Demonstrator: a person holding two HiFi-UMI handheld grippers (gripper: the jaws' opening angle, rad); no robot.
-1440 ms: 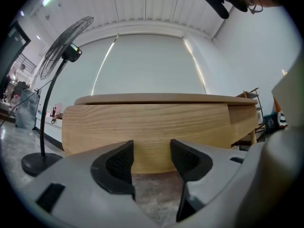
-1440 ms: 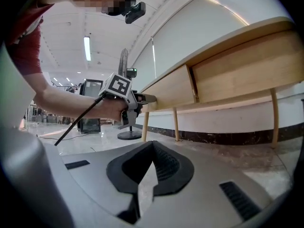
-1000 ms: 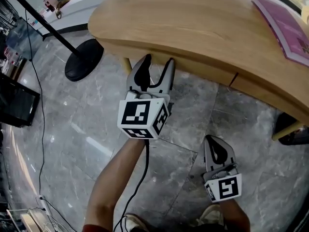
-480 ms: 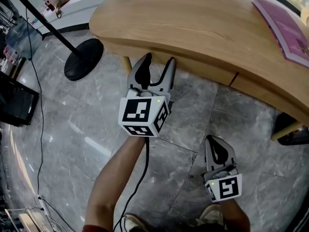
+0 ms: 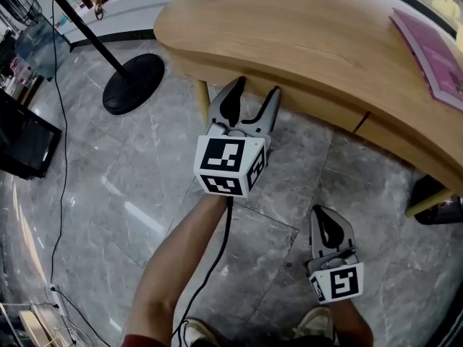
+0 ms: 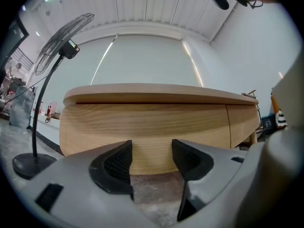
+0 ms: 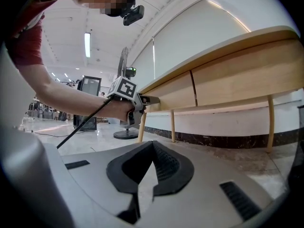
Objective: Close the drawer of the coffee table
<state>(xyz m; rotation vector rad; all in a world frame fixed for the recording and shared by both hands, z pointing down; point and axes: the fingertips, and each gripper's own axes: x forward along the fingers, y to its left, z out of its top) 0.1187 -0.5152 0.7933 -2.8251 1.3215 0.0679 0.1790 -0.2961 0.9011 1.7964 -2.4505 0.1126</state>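
Observation:
The light wooden coffee table [image 5: 304, 42] curves across the top of the head view. Its drawer front [image 5: 304, 96] looks flush with the table's side, with a seam at its right end. My left gripper [image 5: 255, 91] points level at that front [image 6: 142, 122], tips at or just short of the wood. Its jaws have just been opening and stand open with nothing between them [image 6: 152, 148]. My right gripper [image 5: 327, 215] hangs lower and nearer to me over the floor, shut and empty [image 7: 153, 144]. In the right gripper view the left gripper [image 7: 147, 99] sits against the drawer [image 7: 173, 91].
A fan's black round base [image 5: 134, 84] and pole stand left of the table. A thin table leg [image 5: 205, 103] is just left of my left gripper. A magenta book [image 5: 434, 56] lies on the tabletop at right. A dark screen [image 5: 22, 136] and cables lie at far left.
The head view has shifted a little. My left gripper keeps its place at the drawer front, its jaws a touch wider. The right gripper has not moved.

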